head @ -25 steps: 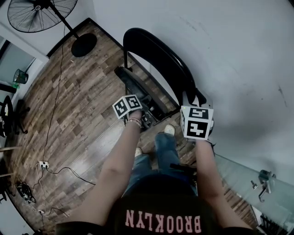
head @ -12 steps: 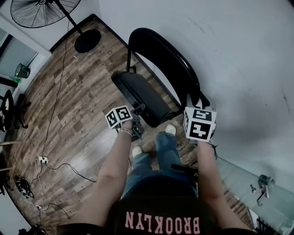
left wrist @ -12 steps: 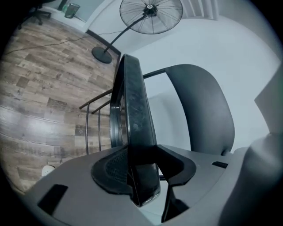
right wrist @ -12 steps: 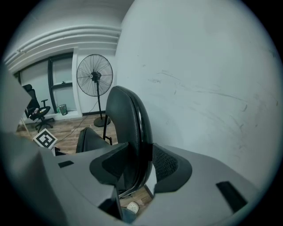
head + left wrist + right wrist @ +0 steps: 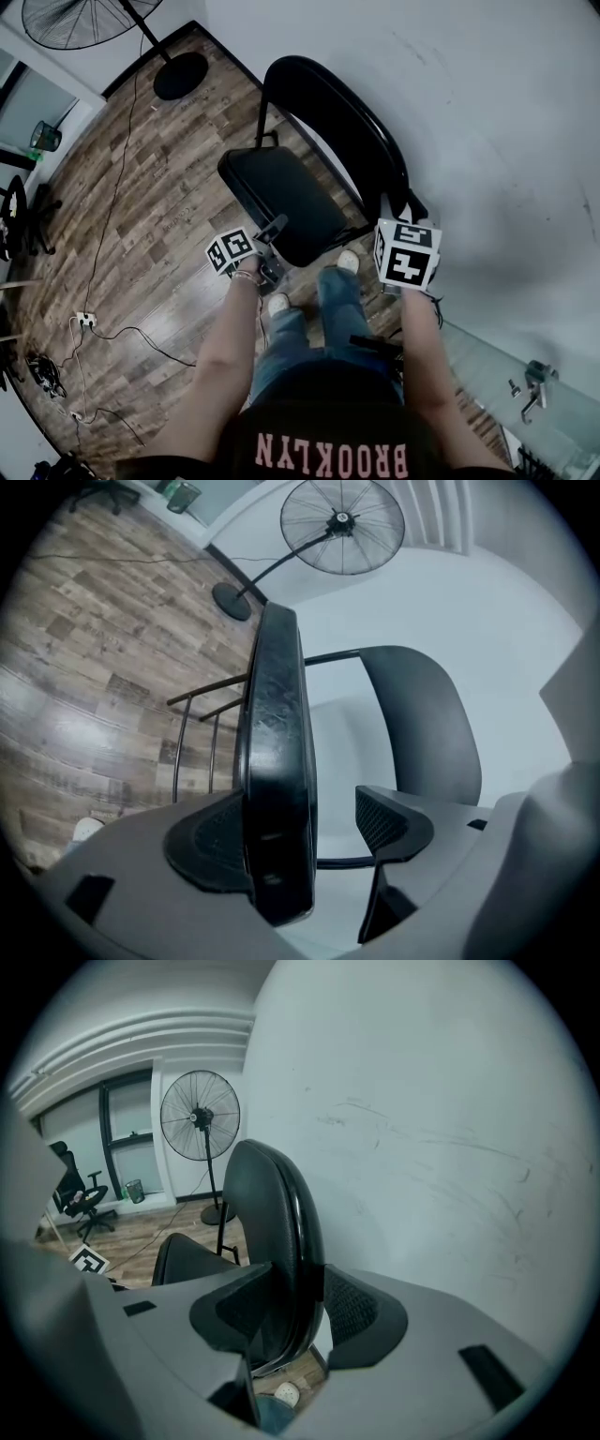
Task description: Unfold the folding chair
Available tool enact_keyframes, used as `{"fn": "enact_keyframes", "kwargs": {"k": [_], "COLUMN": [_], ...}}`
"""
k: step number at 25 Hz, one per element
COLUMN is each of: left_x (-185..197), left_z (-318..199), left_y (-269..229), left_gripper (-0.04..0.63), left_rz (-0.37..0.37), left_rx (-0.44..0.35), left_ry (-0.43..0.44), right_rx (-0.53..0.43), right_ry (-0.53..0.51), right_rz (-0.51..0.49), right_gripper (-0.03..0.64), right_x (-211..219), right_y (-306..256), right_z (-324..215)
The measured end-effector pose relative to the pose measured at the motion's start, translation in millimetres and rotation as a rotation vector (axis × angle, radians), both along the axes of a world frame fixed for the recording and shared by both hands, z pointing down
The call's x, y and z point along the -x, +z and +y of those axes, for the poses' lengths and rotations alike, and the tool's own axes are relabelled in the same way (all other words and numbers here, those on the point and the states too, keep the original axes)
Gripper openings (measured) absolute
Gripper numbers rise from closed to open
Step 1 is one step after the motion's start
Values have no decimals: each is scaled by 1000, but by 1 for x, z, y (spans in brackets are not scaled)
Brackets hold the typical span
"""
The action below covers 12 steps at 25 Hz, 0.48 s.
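Black chair backrest [image 5: 267, 1213] seemingly pinched between right gripper [image 5: 302, 1283] jaws.

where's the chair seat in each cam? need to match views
Head view: seat centre-left, below the backrest.
Left gripper view: seat edge-on at centre, between the jaws of the left gripper, which have just been opening; one pad stands clear of it.
Right gripper view: seat low left, beside the backrest.
Shared landmark: floor fan.
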<state>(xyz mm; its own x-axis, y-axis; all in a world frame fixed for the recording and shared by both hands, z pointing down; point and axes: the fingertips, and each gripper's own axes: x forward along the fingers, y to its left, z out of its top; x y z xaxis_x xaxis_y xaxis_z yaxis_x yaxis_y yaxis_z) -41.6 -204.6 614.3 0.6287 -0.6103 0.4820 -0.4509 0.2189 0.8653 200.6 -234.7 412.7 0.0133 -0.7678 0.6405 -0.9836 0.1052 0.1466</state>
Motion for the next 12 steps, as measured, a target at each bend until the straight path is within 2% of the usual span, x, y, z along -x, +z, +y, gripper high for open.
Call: {"fn": "enact_keyframes", "kwargs": {"k": [3, 12], "left_x": [11, 29], "left_z": [6, 17], "left_y": [10, 29], "left_gripper": [324, 323], "left_rz": [-17, -56], "left_rx": [24, 46], "left_ry": [-34, -46], "right_rx": [1, -12], "right_ry": [-2, 24], "right_rz": [8, 50], "right_gripper": [169, 193], "right_x": [1, 5], "right_y": [5, 13], "right_z": [2, 1]}}
